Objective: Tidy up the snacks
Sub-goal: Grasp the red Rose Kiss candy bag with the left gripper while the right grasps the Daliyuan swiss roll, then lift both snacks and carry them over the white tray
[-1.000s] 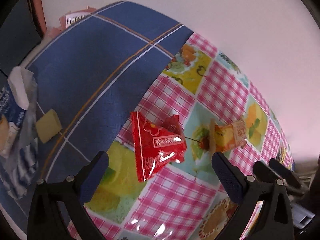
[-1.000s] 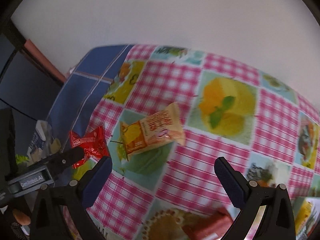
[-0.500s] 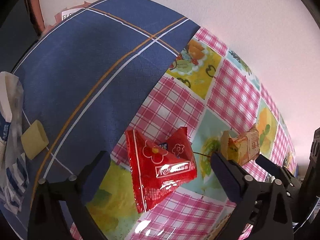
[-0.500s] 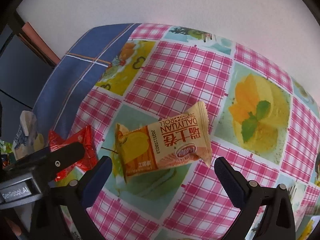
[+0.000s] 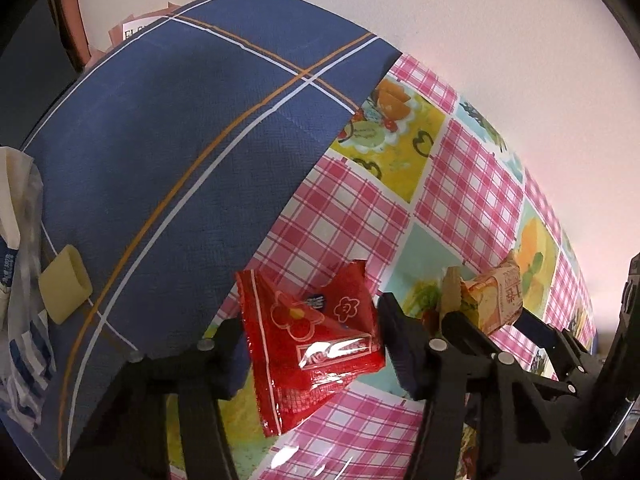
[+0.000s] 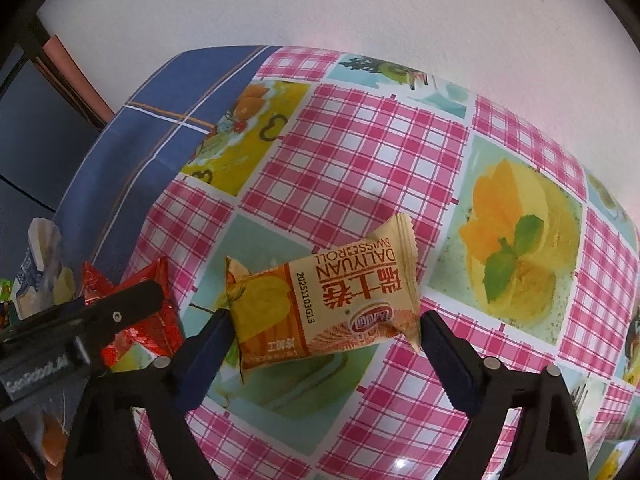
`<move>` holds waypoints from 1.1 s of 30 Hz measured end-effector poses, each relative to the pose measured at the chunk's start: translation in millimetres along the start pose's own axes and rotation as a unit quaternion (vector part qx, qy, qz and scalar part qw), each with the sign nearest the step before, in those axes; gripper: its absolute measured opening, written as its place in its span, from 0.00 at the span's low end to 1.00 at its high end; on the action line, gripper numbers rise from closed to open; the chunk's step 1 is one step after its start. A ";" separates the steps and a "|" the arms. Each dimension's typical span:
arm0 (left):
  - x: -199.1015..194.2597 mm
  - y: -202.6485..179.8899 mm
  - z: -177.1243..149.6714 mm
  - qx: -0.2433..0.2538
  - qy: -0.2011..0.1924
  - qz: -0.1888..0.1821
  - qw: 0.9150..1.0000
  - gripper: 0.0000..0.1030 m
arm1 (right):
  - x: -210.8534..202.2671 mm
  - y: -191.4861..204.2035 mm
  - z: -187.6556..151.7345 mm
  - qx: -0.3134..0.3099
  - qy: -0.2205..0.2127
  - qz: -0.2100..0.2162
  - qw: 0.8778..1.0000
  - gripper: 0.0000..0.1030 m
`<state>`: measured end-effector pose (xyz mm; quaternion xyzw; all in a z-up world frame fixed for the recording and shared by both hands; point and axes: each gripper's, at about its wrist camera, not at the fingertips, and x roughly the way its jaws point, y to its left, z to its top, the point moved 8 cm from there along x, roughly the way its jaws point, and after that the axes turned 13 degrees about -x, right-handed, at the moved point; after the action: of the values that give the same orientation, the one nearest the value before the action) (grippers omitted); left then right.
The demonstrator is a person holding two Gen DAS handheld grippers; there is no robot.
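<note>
Red snack packet [image 5: 316,352]: triangular, long axis running near-to-far with its narrow sealed end toward the camera, lying on the checked table [image 5: 352,216] close to the edge of the blue cloth [image 5: 168,152]. The left tongs [image 5: 312,354] point steeply down and are closing, both pads against the packet's sides. Swiss roll packet [image 6: 324,312]: long axis left-to-right, crimped ends outward, print upside down, lying on the table just right of the red packet. The right tongs [image 6: 324,344], also pitched steeply down, are closing across its length, pads meeting the two crimped ends.
</note>
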<state>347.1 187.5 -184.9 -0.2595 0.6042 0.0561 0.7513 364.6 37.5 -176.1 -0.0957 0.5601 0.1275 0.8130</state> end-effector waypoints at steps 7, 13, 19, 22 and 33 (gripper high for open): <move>-3.1 -0.6 -4.0 0.002 0.004 -0.010 1.000 0.53 | -4.1 -8.3 -6.8 0.005 -0.003 -0.001 1.000 0.79; -7.8 -5.8 -13.3 0.004 0.008 -0.017 1.000 0.53 | -13.7 -15.5 -13.9 0.008 -0.003 -0.001 1.000 0.73; -19.2 -17.7 -33.9 0.008 0.009 -0.022 1.000 0.53 | -42.9 -20.9 -32.6 0.018 -0.014 0.010 1.000 0.73; -28.7 -24.8 -44.8 0.007 0.012 -0.035 0.999 0.53 | -60.3 -28.1 -50.1 0.022 -0.017 0.008 1.000 0.73; -72.1 -51.7 -106.5 0.024 -0.008 -0.051 0.998 0.53 | -124.7 -60.9 -132.7 0.069 -0.035 -0.017 0.997 0.73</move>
<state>255.0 110.9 -115.1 -0.2716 0.5851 0.0052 0.7641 223.8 -72.3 -105.8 -0.0444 0.5366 0.0778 0.8391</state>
